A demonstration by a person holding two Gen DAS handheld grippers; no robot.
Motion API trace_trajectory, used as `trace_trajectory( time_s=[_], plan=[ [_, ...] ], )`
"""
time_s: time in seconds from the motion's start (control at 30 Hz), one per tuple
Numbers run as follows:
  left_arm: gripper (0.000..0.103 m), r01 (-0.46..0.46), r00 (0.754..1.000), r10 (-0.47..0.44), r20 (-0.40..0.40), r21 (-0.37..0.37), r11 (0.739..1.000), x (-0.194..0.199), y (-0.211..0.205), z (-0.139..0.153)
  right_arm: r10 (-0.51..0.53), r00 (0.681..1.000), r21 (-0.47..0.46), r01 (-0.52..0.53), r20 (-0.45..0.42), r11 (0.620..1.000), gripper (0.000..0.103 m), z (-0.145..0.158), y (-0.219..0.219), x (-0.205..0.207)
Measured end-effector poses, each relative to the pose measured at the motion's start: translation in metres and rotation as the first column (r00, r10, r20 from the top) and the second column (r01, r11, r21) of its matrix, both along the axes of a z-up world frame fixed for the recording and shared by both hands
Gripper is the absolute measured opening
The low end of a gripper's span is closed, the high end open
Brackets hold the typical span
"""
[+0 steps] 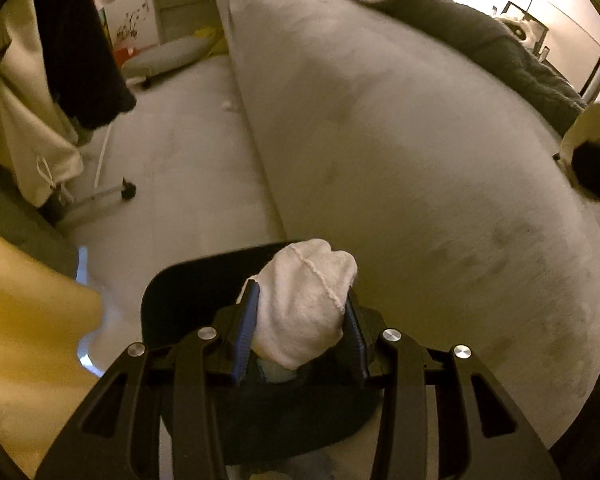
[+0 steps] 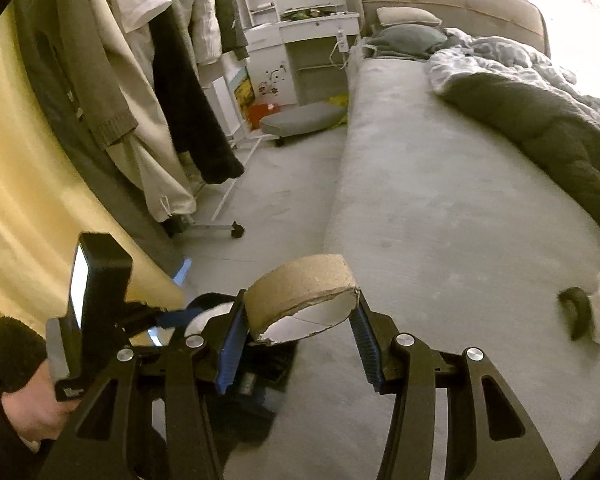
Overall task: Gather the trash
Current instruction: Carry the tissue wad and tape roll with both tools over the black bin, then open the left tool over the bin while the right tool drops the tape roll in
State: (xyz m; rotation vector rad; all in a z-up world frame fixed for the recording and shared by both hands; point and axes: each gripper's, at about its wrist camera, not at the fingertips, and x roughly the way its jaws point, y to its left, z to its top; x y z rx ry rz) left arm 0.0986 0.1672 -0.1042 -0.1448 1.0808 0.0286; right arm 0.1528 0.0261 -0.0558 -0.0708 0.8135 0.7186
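My left gripper [image 1: 300, 312] is shut on a crumpled white tissue wad [image 1: 304, 304] and holds it right above the open black trash bin [image 1: 172, 292] on the floor beside the bed. My right gripper [image 2: 300, 320] is shut on a flattened brown cardboard roll [image 2: 300, 280] with a torn white inner edge, held over the floor next to the bed's side. The left gripper's body [image 2: 96, 292] and the bin below it show at the lower left of the right wrist view. A white wad with a dark ring [image 2: 592, 308] lies on the mattress at right.
A large bed [image 2: 440, 184] with a grey sheet fills the right, with a dark blanket [image 2: 540, 120] and rumpled duvet further up. A wheeled clothes rack [image 2: 160, 100] with hanging garments stands left. A white dresser [image 2: 292, 40] and a low grey stool [image 2: 300, 120] stand at the far end.
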Motion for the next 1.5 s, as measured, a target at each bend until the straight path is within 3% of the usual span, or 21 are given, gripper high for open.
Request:
trace_trajectory(
  time_s=[0.6,0.7,0.8,0.87,1.0,1.2,1.33,1.5],
  plan=[
    [0.044,-0.129,0.969,0.099,-0.228,-0.12,0.984,-0.028,0.069,-0.054,0.11,0.992,-0.035,-0.113,-0.067,0.993,0.051,-0.029,0.08,0.002],
    [0.048,-0.138,0.965,0.103,-0.243,-0.132,0.981,-0.031,0.076,-0.057,0.123,0.99,-0.047,-0.126,-0.075,0.991,0.05,-0.035,0.09,0.003],
    [0.062,-0.152,0.962,0.114,-0.247,-0.14,0.978,-0.034,0.082,-0.057,0.132,0.987,-0.059,-0.137,-0.089,0.989,0.051,-0.042,0.097,0.005],
    [0.069,-0.16,0.964,0.123,-0.235,-0.145,0.976,-0.036,0.087,-0.054,0.134,0.986,-0.07,-0.141,-0.098,0.988,0.051,-0.048,0.1,0.007],
    [0.069,-0.159,0.973,0.137,-0.185,-0.112,0.981,-0.041,0.094,-0.043,0.134,0.984,-0.09,-0.146,-0.121,0.985,0.051,-0.06,0.108,0.011],
    [0.072,-0.161,0.986,0.159,-0.045,-0.053,0.985,-0.051,0.104,-0.009,0.142,0.978,-0.123,-0.161,-0.151,0.979,0.051,-0.077,0.123,0.012],
    [0.072,-0.182,0.983,0.182,0.035,0.002,0.983,-0.054,0.111,0.01,0.154,0.973,-0.144,-0.18,-0.172,0.973,0.051,-0.09,0.134,0.01],
    [0.072,-0.199,0.971,0.197,0.139,0.003,0.98,-0.058,0.116,0.035,0.174,0.967,-0.181,-0.208,-0.187,0.961,0.051,-0.105,0.147,0.004]
  ],
)
